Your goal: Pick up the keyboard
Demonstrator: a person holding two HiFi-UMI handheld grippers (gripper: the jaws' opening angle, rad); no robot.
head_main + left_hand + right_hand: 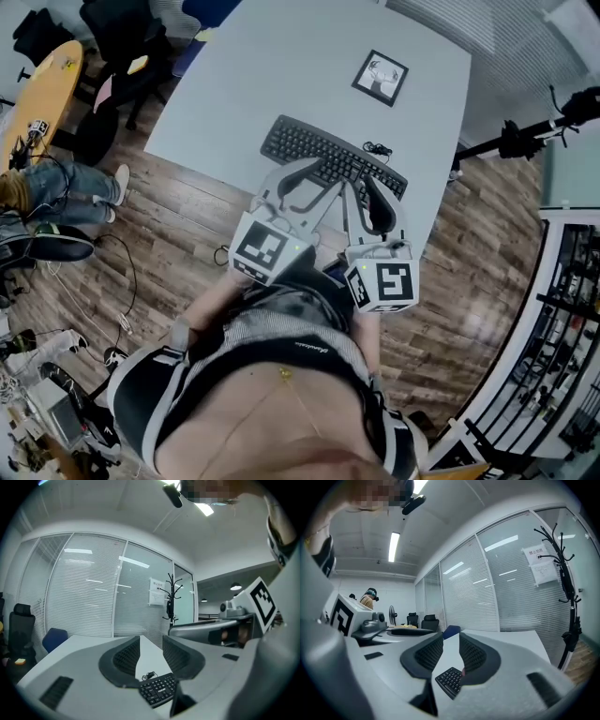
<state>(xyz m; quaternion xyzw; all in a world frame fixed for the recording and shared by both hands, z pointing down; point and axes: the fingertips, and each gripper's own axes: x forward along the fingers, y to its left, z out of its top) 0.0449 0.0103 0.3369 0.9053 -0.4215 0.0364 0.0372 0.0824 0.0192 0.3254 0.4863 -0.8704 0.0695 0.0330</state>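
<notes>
Bare grey bench (244, 84) stretches left of and beyond the keyboard (323, 155), which lies aslant near the front edge. A small coil of cable (378, 148) lies just behind the keyboard's right end. A framed picture (380, 77) lies farther back, with open surface between the two. A black stand (511, 141) juts toward the bench's right edge, and dark office chairs (127, 42) crowd its far-left corner. The left hand-held gripper (314, 173) and right hand-held gripper (367, 187) hang close together over the keyboard's near side.
</notes>
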